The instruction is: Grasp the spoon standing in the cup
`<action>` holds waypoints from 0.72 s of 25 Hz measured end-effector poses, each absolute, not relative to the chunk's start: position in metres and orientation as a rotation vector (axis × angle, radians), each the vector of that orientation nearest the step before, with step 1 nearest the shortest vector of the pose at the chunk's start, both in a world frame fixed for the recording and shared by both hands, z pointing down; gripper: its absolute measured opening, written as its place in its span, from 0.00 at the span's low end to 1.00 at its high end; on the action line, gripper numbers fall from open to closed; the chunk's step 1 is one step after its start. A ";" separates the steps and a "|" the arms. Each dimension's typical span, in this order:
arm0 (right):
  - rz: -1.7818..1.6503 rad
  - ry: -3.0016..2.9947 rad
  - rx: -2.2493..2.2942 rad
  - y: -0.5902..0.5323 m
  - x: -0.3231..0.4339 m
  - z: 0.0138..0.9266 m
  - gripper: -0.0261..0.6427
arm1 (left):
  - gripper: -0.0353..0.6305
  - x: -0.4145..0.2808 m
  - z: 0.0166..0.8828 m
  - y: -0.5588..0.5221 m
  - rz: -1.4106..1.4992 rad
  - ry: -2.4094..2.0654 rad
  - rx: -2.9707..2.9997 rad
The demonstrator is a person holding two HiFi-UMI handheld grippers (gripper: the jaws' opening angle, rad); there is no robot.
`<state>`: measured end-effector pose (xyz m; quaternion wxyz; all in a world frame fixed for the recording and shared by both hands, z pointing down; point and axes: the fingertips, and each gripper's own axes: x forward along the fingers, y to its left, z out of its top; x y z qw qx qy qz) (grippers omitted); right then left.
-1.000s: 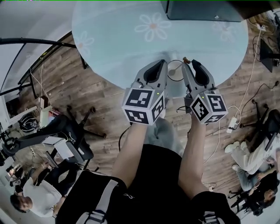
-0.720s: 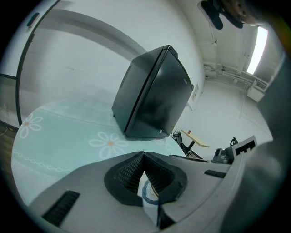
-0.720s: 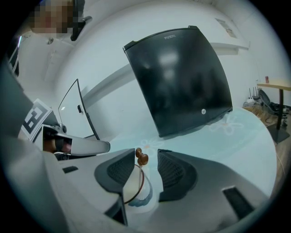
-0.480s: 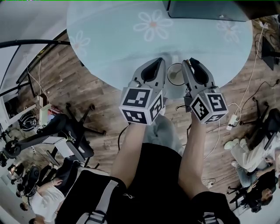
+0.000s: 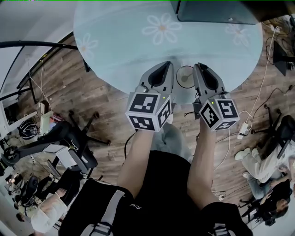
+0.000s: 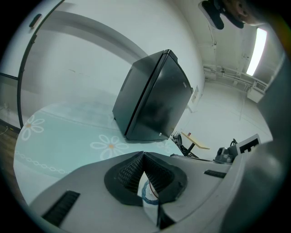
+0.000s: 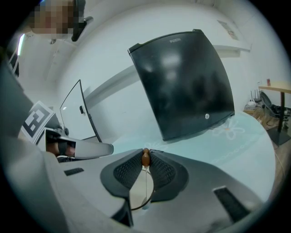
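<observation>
A pale cup [image 5: 185,83] stands near the round table's front edge, between my two grippers. The thin spoon [image 7: 146,179] stands in it, its brown knob up between the right jaws. My right gripper [image 7: 145,154] is closing, and its pads touch that knob; the cup's rim [image 7: 136,207] shows below. From the head view the right gripper [image 5: 197,66] sits just right of the cup. The left gripper [image 5: 169,64] is at the cup's left side. Its pads [image 6: 132,170] meet at the tip, with the white, blue-ringed cup [image 6: 148,193] wedged between them.
The pale blue table [image 5: 120,41] has daisy prints. A black box [image 5: 212,11] stands at its far side, straight ahead of both grippers [image 7: 186,82]. Around the table are a wooden floor, office chairs, cables and seated people.
The right jaws have come together round the spoon's brown end, which stood free beside the finger a second ago. The left gripper has stayed at the cup.
</observation>
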<state>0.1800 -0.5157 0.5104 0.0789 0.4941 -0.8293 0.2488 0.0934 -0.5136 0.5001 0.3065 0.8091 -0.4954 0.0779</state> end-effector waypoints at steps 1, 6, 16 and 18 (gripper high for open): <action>0.735 -2.490 1.488 -0.514 0.182 0.505 0.11 | 0.05 0.094 0.497 -0.511 0.199 -1.313 2.146; 0.685 -2.524 1.513 -0.504 0.182 0.477 0.11 | 0.05 0.091 0.477 -0.500 0.161 -1.328 2.175; 0.555 -2.618 1.510 -0.483 0.178 0.423 0.11 | 0.05 0.090 0.432 -0.480 0.080 -1.360 2.248; 0.531 -2.632 1.505 -0.476 0.177 0.415 0.11 | 0.05 0.090 0.424 -0.475 0.068 -1.364 2.261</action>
